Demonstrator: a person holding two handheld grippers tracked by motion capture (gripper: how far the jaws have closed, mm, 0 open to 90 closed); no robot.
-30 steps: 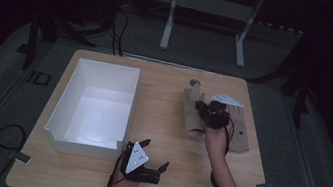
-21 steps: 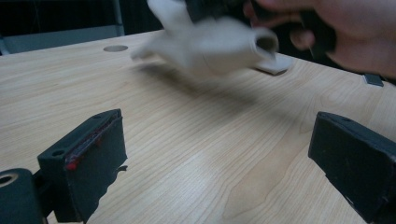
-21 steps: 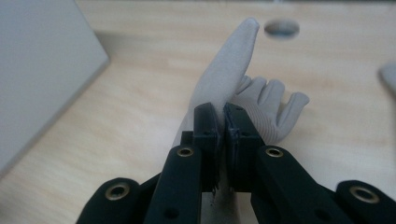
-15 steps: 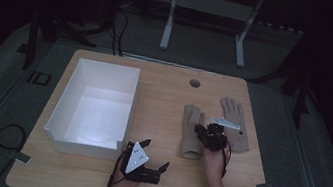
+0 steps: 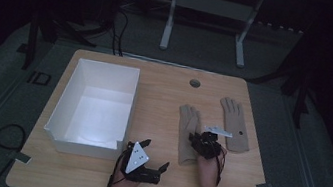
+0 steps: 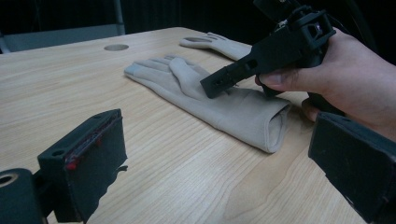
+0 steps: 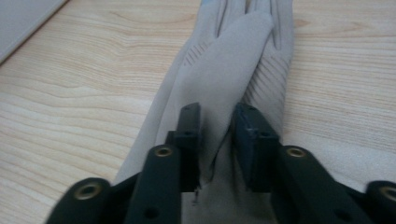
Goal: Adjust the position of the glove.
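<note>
Right tool [image 5: 200, 142] low over the near glove [image 5: 187, 133], jaws just opened and slightly apart, a raised fold of the cloth between them. Left tool [image 5: 152, 156] open at tabletop [image 5: 164, 93] near edge. Two beige knit gloves lie flat, right half; second glove [image 5: 234, 124] nearer right edge. One white box [image 5: 96, 107], left.

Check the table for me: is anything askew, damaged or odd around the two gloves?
Nothing is damaged. The near glove lies flat except for a fold of fabric standing up between the jaws of the right tool, which have just been opening. The far glove lies flat and apart, angled differently. The white box sits square.
</note>
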